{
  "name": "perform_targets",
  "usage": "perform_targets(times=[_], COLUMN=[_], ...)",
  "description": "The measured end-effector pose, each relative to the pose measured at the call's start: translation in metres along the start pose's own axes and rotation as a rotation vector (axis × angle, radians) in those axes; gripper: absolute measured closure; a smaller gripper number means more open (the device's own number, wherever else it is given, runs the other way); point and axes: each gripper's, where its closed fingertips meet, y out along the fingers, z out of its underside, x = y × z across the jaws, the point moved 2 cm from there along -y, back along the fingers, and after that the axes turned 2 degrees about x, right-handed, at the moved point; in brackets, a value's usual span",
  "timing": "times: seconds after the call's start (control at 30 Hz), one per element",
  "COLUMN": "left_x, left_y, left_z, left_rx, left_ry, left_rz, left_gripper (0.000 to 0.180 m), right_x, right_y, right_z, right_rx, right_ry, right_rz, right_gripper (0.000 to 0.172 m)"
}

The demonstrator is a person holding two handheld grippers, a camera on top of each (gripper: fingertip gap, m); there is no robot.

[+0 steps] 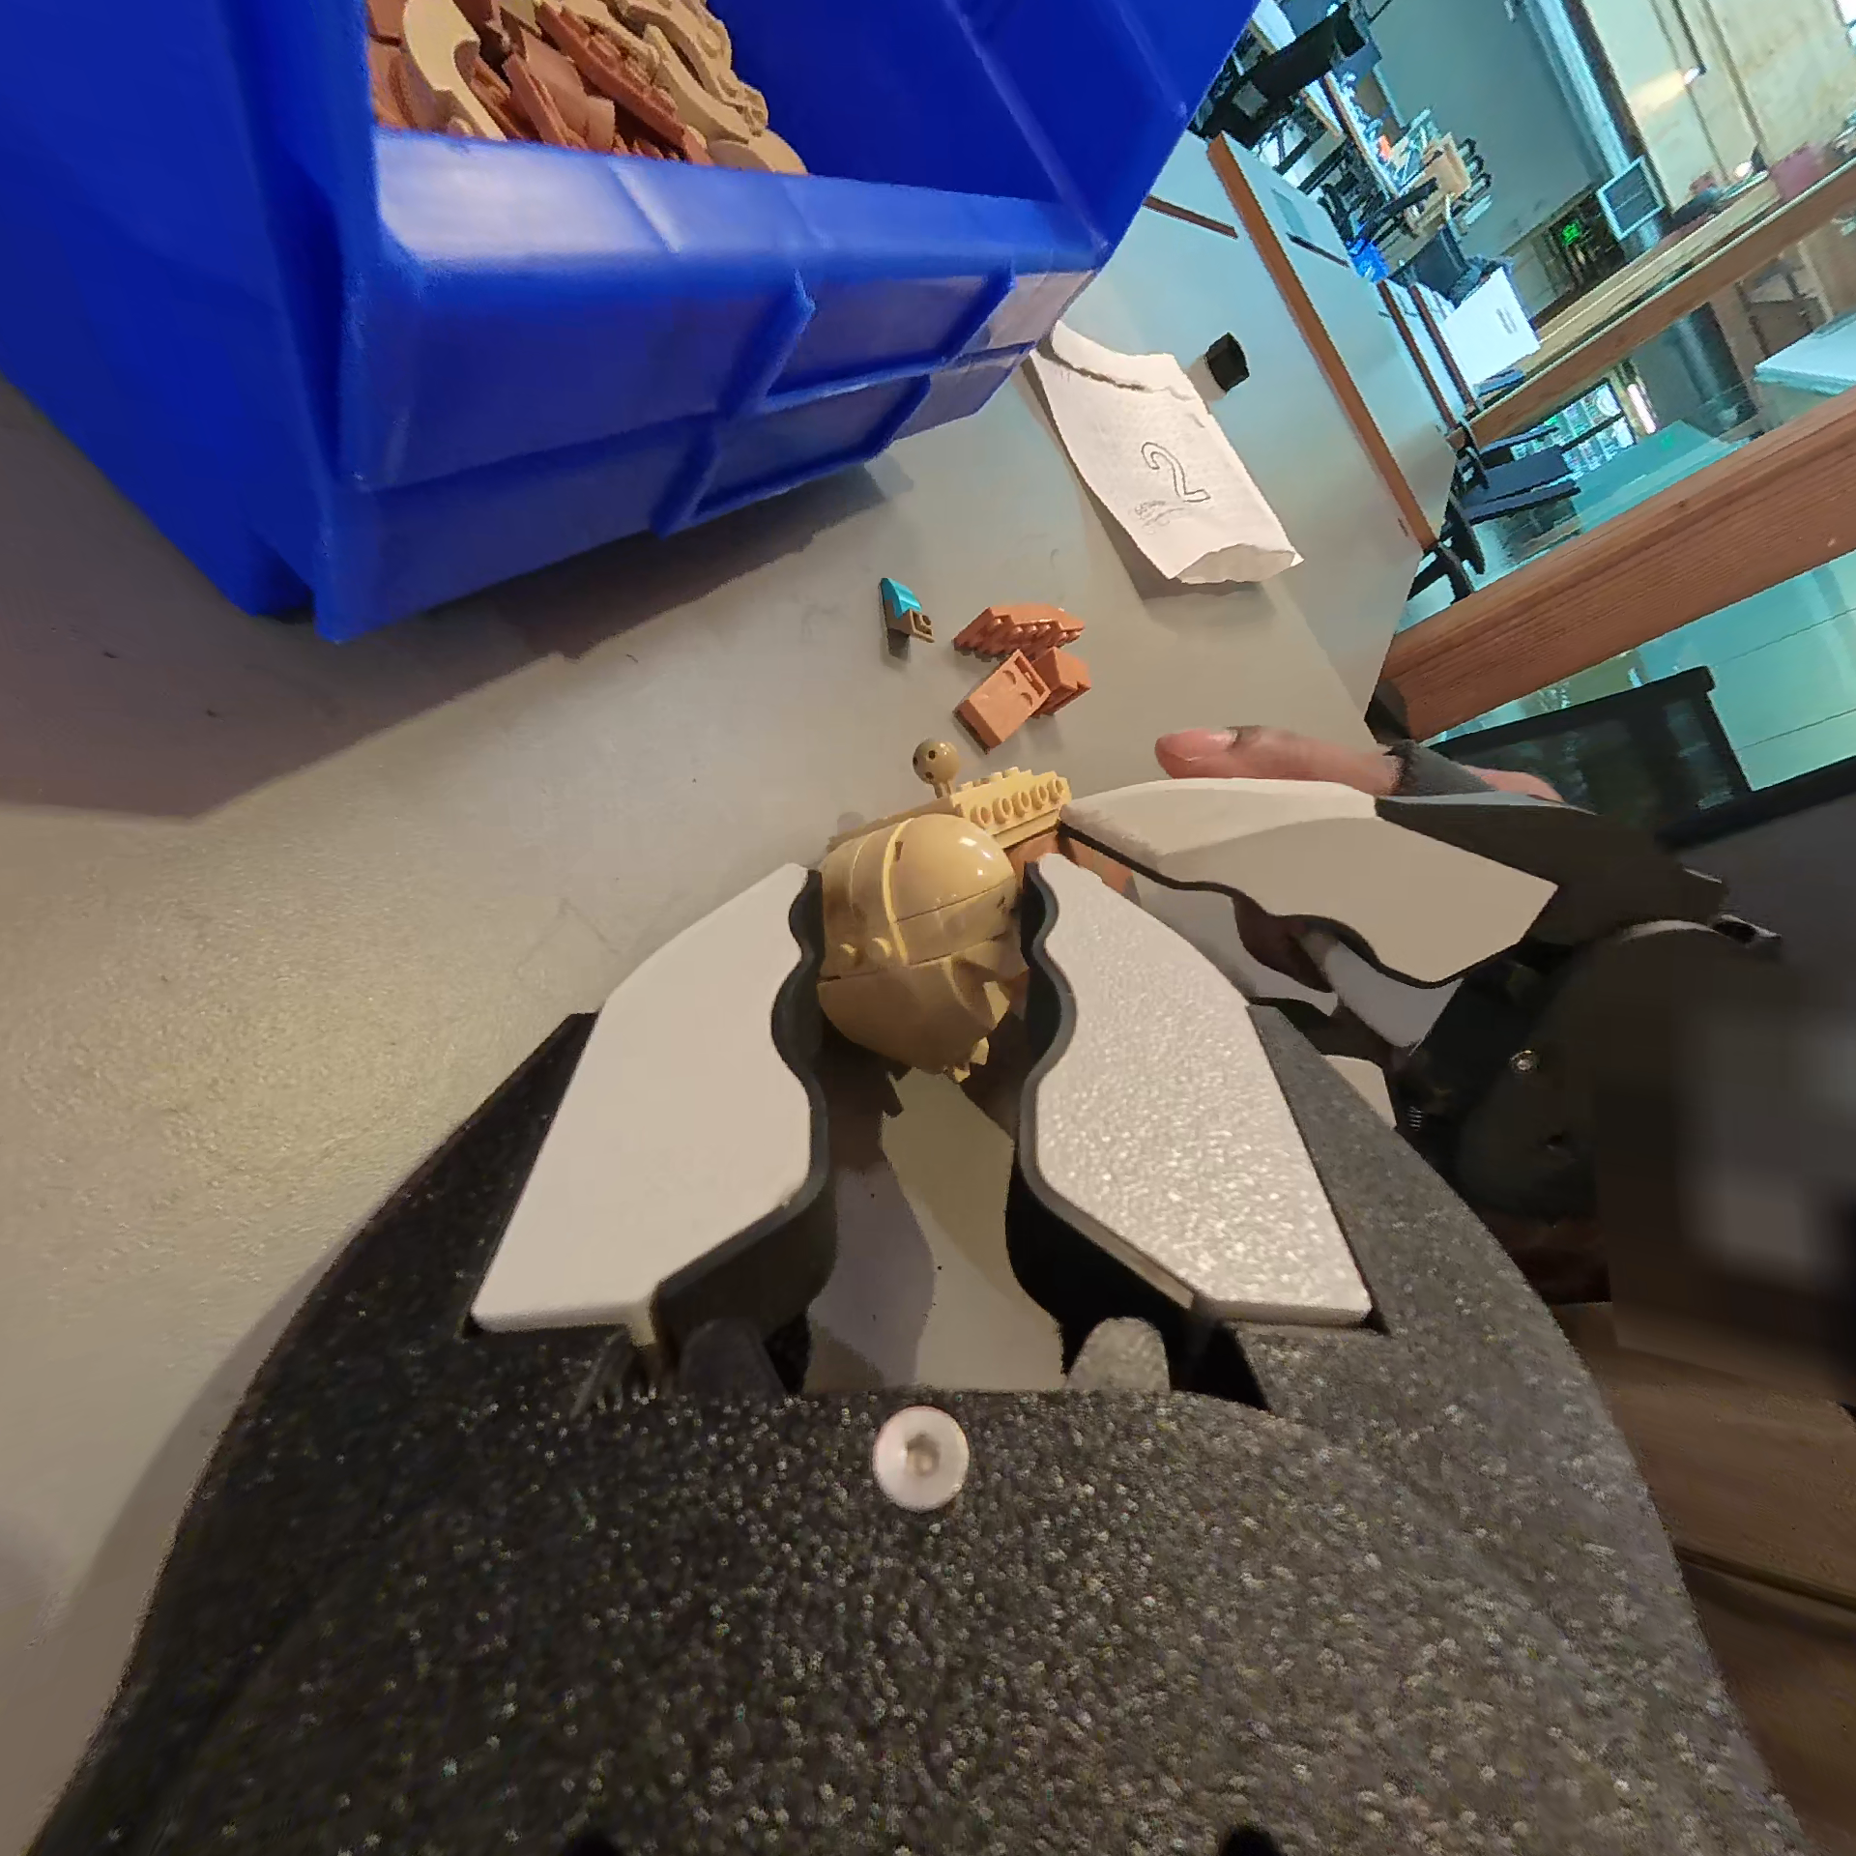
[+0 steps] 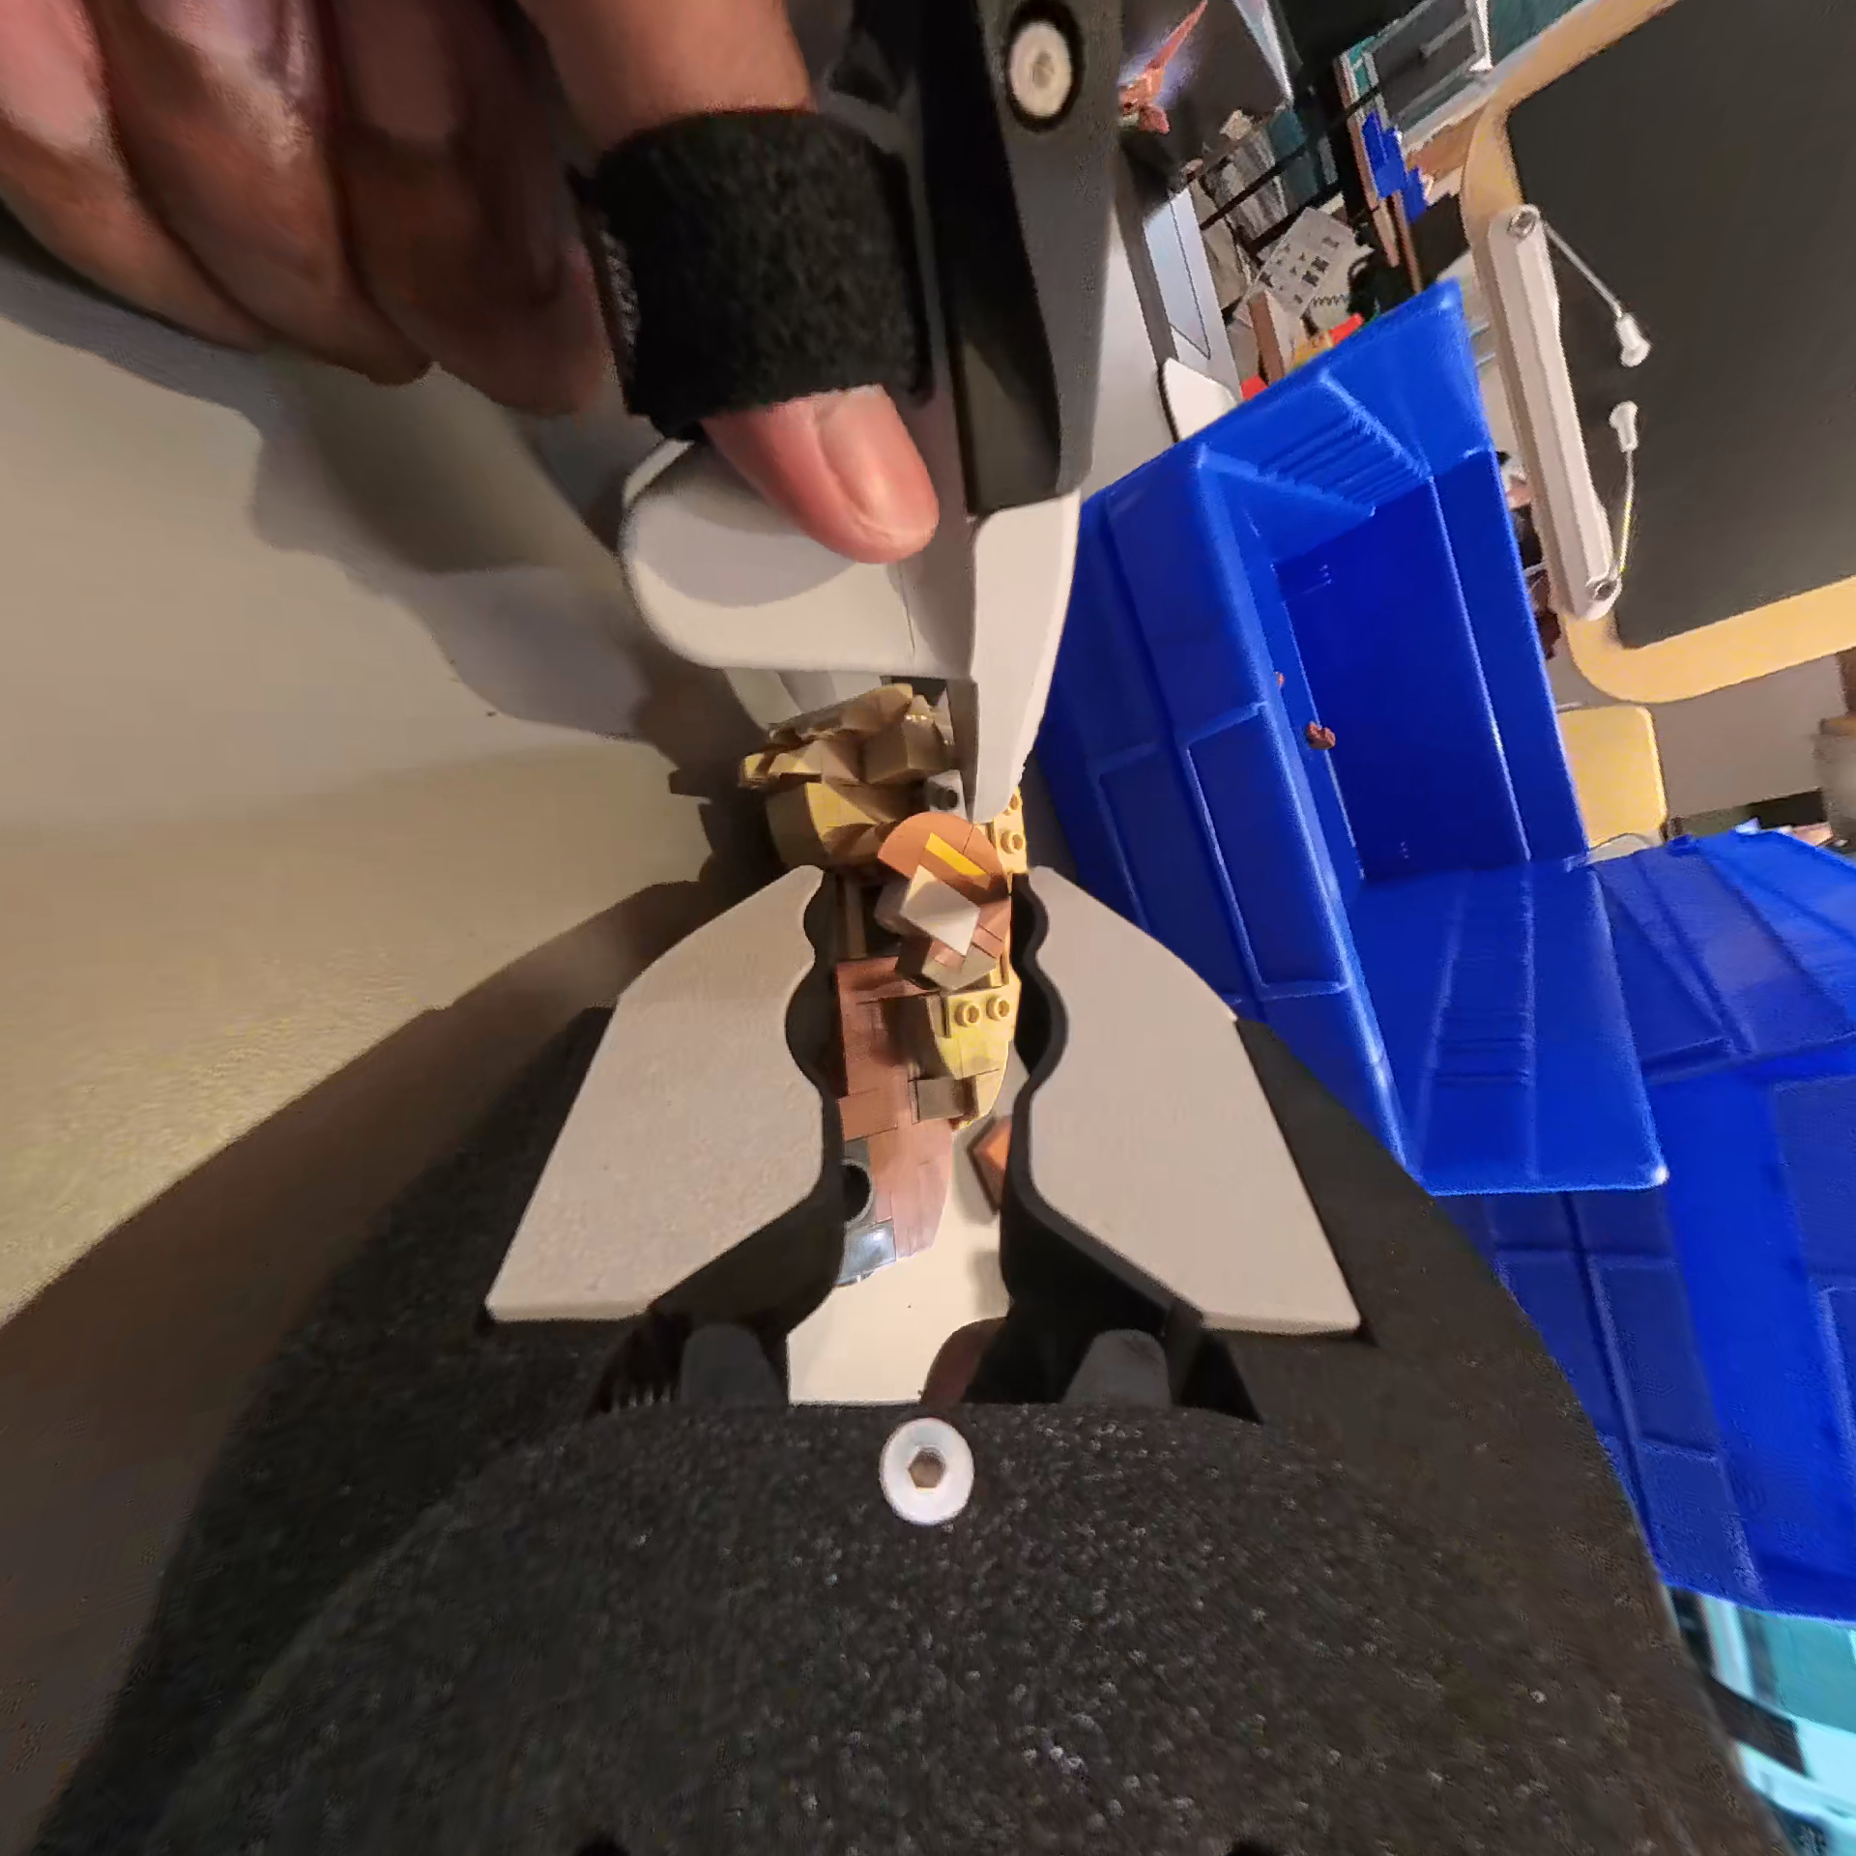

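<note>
While both tongs clamp the one tan brick model (image 1: 919, 929) at frame centre, left tongs (image 1: 919, 904) grip its rounded end and right tongs (image 2: 919, 904) its brown body, long axis running between them above the tabletop (image 1: 301, 904).

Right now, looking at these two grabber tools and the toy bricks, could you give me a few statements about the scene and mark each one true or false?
1. The left gripper is clamped on a tan domed brick model. True.
2. The big bin beside it is red. False: it is blue.
3. The bin holds brown and tan pieces. True.
4. The right gripper is far from the model. False: its fingers close on the same model's brown and tan part.
5. Loose brown bricks lie on the grey table. True.
</note>
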Motion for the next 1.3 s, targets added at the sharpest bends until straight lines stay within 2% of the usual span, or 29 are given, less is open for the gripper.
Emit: perform_targets(times=[0.17, 0.4, 0.57, 0.73, 0.97, 1.03, 1.1, 1.17, 1.23, 1.3], left_x=[0.0, -0.001, -0.001, -0.001, -0.003, -0.004, -0.002, -0.003, -0.005, -0.006], left_y=[0.001, 0.001, 0.001, 0.001, 0.003, 0.001, 0.0, 0.0, 0.001, 0.002], left_z=[0.0, 0.0, 0.001, 0.0, 0.0, -0.005, -0.007, -0.006, -0.005, -0.004], left_rx=[0.003, 0.002, 0.003, 0.002, 0.006, -0.025, -0.04, -0.035, -0.025, -0.017], left_ry=[0.013, 0.017, 0.027, 0.041, 0.094, 0.13, 0.148, 0.136, 0.117, 0.11], left_rz=[-0.009, -0.009, -0.012, -0.024, -0.043, -0.061, -0.084, -0.06, -0.034, -0.019], left_gripper=[0.143, 0.143, 0.143, 0.144, 0.145, 0.153, 0.16, 0.16, 0.159, 0.158], right_x=[0.0, -0.001, -0.001, -0.003, -0.006, -0.01, -0.024, -0.026, -0.021, -0.02], right_y=[-0.003, -0.006, -0.002, 0.0, -0.001, -0.006, -0.011, -0.014, -0.013, -0.012], right_z=[-0.002, -0.006, -0.005, -0.005, -0.004, -0.008, -0.008, -0.005, 0.002, 0.005], right_rx=[-0.007, -0.032, -0.024, -0.015, -0.046, -0.089, -0.11, -0.11, -0.075, -0.059], right_ry=[-0.086, 0.009, 0.088, 0.1, 0.209, 0.262, 0.322, 0.349, 0.36, 0.374], right_rz=[0.012, -0.05, -0.111, -0.164, -0.213, -0.197, -0.133, -0.145, -0.173, -0.173], right_gripper=[0.136, 0.127, 0.141, 0.144, 0.145, 0.172, 0.172, 0.171, 0.161, 0.157])
